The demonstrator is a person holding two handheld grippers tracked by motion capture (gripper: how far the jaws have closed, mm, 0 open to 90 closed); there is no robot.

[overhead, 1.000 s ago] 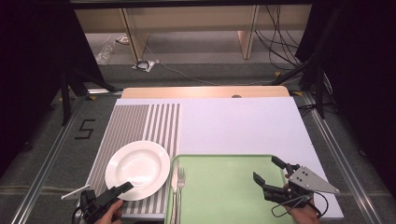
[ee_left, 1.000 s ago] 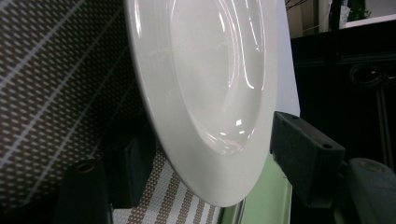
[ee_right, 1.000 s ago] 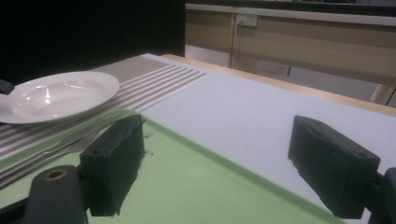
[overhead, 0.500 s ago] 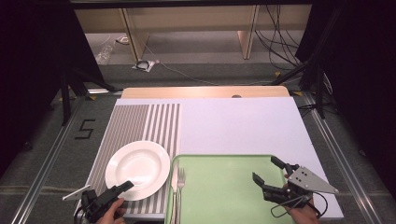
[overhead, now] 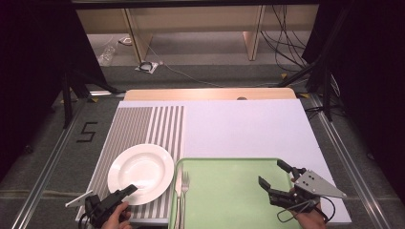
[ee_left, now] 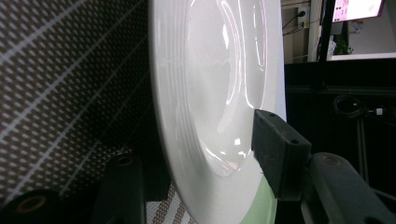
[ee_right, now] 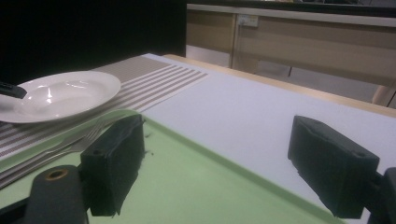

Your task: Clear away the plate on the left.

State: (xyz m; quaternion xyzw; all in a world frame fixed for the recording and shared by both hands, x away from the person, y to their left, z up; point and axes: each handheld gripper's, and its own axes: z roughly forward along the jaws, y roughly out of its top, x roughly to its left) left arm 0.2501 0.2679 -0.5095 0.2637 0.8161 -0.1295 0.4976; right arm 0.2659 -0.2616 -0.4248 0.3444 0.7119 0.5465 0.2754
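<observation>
A white deep plate [overhead: 141, 171] rests on the striped placemat [overhead: 143, 124] at the front left. My left gripper [overhead: 128, 192] reaches its near rim from below left. In the left gripper view the plate [ee_left: 210, 93] has its rim between the jaws, one under it and one over the bowl. The jaws have just been closing and I see no firm press. My right gripper [overhead: 272, 172] hovers open over the right part of the green tray [overhead: 224, 160], nothing between its fingers. A fork [overhead: 184, 183] lies along the tray's left edge.
A white board [overhead: 248, 129] covers the wooden table [overhead: 205, 94] behind the tray. In the right gripper view the fork [ee_right: 70, 142] and the plate [ee_right: 60, 93] lie off to the left of the tray [ee_right: 187, 186]. Cables and stands lie on the floor beyond.
</observation>
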